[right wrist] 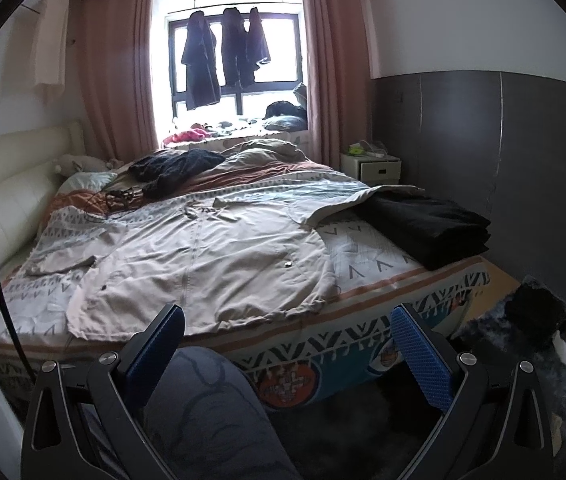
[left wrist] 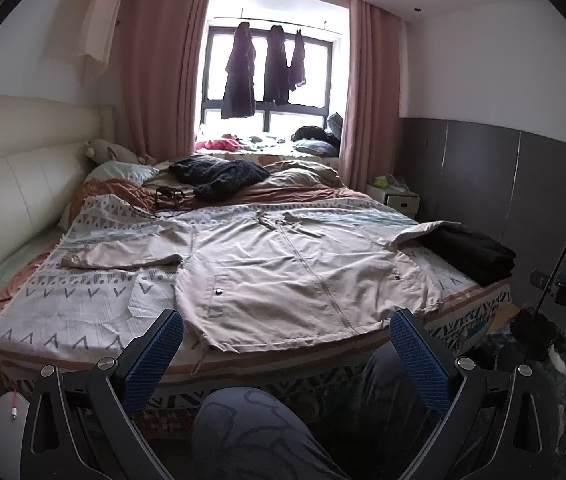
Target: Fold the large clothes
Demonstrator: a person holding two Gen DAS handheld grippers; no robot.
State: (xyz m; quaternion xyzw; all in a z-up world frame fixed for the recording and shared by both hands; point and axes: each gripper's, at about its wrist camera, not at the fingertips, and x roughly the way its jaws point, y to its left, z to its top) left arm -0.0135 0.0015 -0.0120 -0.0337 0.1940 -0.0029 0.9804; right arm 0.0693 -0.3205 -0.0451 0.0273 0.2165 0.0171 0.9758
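Note:
A large beige jacket (left wrist: 279,272) lies spread flat, front up, on the patterned bedspread (left wrist: 83,304), hem toward me and both sleeves out to the sides. It also shows in the right wrist view (right wrist: 203,264). My left gripper (left wrist: 287,324) is open and empty, held back from the bed's near edge, in front of the hem. My right gripper (right wrist: 287,320) is open and empty, also short of the bed edge, toward the hem's right part. The jacket's right sleeve (right wrist: 343,200) partly lies over a folded black garment.
A folded black garment (right wrist: 427,224) sits at the bed's right edge. A dark knit (left wrist: 219,176) and a cable lie farther up the bed. A white nightstand (right wrist: 371,166) stands by the grey wall. My knee (left wrist: 251,432) is below the grippers. Clutter lies on the floor at right (right wrist: 539,312).

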